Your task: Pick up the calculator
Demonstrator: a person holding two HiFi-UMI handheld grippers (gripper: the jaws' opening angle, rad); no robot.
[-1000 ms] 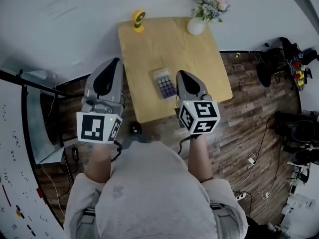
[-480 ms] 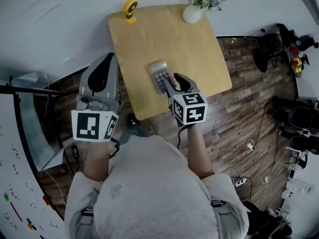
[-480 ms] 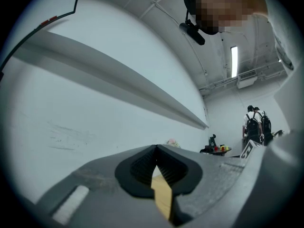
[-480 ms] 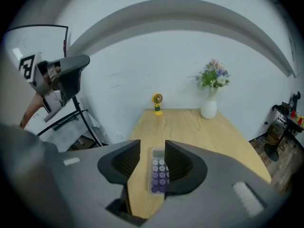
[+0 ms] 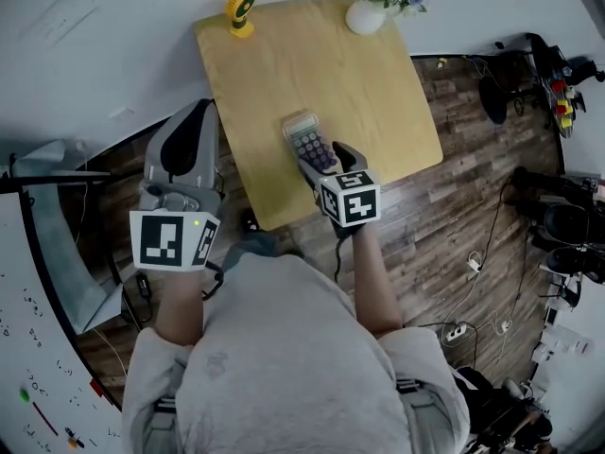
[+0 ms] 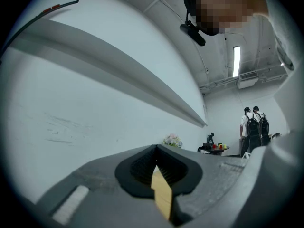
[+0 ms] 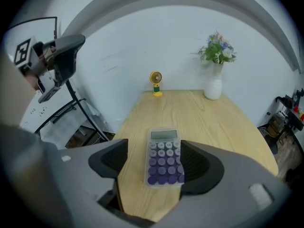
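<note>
Rectangular translucent calculator [image 7: 165, 161], rounded purple keys [image 7: 160, 173], lower centre on the smooth wooden tabletop [image 7: 204, 120], right edge hidden behind the opening right tongs [image 5: 326, 157] that straddle it, grey left tongs [image 6: 156, 148] pressed together

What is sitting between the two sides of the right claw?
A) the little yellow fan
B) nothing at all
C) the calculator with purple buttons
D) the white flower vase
C: in the right gripper view the calculator lies flat on the wooden table between the jaws of the right claw, which are opening and not squeezing it; the yellow fan and the vase stand far back.
</note>
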